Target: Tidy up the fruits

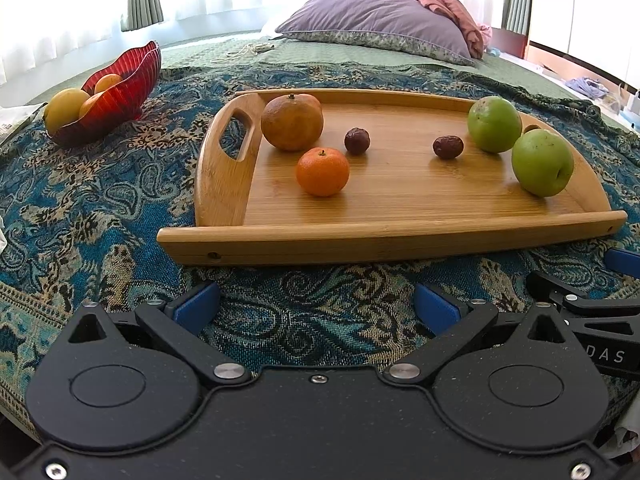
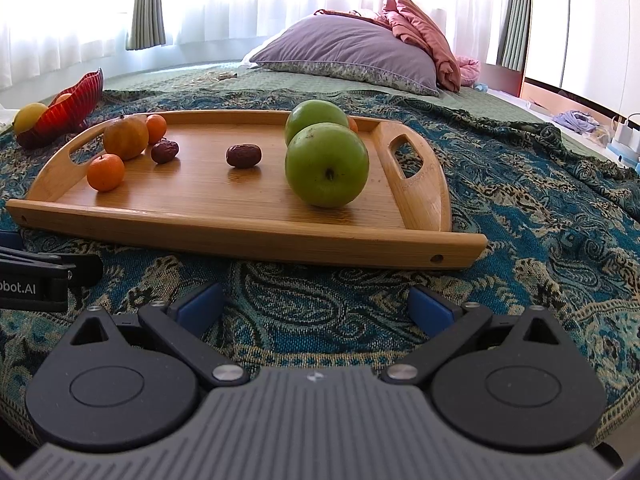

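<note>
Setting: a wooden tray (image 1: 224, 184) with cut-out handles lies on a blue paisley throw (image 1: 100, 208) spread over a bed, a purple pillow (image 1: 372, 20) at the far end by curtained windows.
Left end of tray: a large dull orange (image 1: 292, 122) stands just behind a small bright mandarin (image 1: 322, 171); from the right wrist view another small mandarin (image 2: 156, 128) shows behind the large orange.
Middle of tray: two dark red dates (image 1: 357, 141) (image 1: 448, 147) lie apart from each other on the bare wood.
Right end of tray: two green apples (image 1: 495, 124) (image 1: 543, 162) sit close together, one behind the other, near the handle.
Bowl: a red ribbed glass bowl (image 1: 132, 76) on the throw, left of the tray and apart from it, holds yellow and orange fruit (image 1: 66, 106).
Left tool (image 1: 318, 308): blue-padded fingers spread wide, nothing between them, low over the throw just short of the tray's near rim.
Right tool (image 2: 316, 306): fingers likewise spread and empty, beside the left one, facing the apples.
</note>
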The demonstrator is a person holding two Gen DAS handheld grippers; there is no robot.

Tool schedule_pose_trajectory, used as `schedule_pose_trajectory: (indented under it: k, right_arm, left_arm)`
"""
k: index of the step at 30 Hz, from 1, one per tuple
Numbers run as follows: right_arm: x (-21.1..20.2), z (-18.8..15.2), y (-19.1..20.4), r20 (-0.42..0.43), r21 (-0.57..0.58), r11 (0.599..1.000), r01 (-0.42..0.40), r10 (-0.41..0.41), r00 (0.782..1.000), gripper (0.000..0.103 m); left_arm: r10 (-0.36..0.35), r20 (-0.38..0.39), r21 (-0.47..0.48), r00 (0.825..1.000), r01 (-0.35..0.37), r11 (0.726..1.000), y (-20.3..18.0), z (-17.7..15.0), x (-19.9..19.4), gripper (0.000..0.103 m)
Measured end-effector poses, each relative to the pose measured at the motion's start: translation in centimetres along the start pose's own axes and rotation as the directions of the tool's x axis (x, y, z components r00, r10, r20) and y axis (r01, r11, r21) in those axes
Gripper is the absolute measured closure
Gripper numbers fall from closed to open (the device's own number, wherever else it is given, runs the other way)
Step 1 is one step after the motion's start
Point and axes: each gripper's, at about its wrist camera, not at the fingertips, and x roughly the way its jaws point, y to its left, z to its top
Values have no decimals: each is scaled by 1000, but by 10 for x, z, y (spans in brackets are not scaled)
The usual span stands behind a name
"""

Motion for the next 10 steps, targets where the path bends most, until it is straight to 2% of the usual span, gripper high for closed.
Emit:
schedule_pose_trajectory:
  k: [10]
  right_arm:
    - [0,0,0,0,0,1000,1,-1,1000,0]
  left_arm:
    - [0,1,0,1000,0,1000,0,0,1,0]
